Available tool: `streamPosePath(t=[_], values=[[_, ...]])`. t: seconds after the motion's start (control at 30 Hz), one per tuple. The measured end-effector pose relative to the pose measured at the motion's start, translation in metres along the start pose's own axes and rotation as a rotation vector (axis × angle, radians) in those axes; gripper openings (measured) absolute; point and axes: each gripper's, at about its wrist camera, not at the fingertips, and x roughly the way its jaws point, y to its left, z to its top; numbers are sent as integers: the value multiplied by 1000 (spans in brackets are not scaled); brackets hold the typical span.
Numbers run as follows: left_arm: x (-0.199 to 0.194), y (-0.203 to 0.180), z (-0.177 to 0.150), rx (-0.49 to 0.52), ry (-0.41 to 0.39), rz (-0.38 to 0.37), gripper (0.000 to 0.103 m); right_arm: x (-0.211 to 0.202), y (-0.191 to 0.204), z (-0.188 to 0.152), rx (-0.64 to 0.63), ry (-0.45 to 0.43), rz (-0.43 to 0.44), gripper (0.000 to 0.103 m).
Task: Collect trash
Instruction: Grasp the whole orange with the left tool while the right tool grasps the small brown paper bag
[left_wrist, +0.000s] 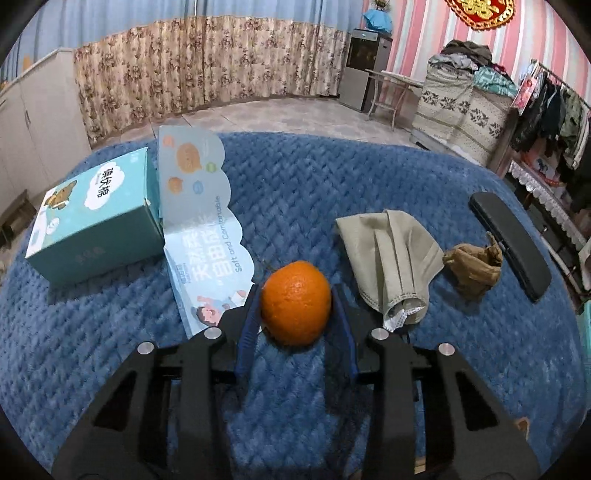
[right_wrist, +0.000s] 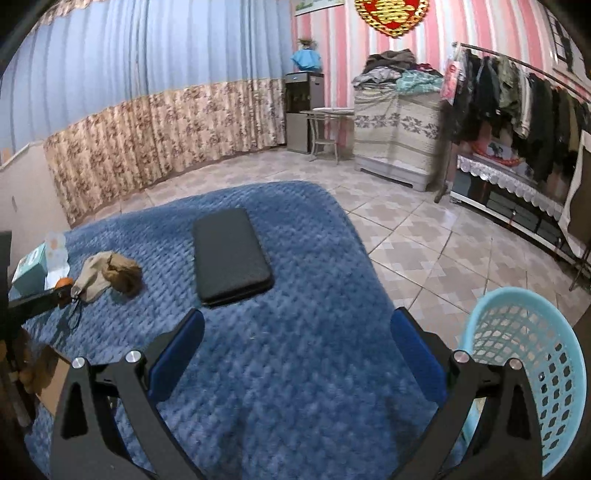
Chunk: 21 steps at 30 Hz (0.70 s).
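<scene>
My left tool (left_wrist: 295, 295) has an orange (left_wrist: 295, 302) between its blue pads on the blue-blanketed tabletop (left_wrist: 295, 192); both pads look to be touching the peel, so I read it as clamped on the fruit, low enough to lift it cleanly. Just to its right lie a beige face mask (left_wrist: 391, 258) and a crumpled brown paper wad (left_wrist: 472, 266), the obvious trash, with a black case (left_wrist: 509, 243) beyond them. A teal box (left_wrist: 96, 218) with its flap open sits to the left. My right tool (right_wrist: 297, 354) hangs empty with pads wide apart, near the light-blue basket (right_wrist: 546, 369) off the tabletop's edge, presumably the destination.
</scene>
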Motion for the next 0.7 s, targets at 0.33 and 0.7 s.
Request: streamPosePath(t=[0.33, 0.7], values=[[-27, 10, -4, -42, -120, -4, 33, 19, 51, 10, 12, -10, 178, 99], [-44, 31, -1, -70, -205, 155, 33, 73, 161, 22, -256, 57, 277, 90]])
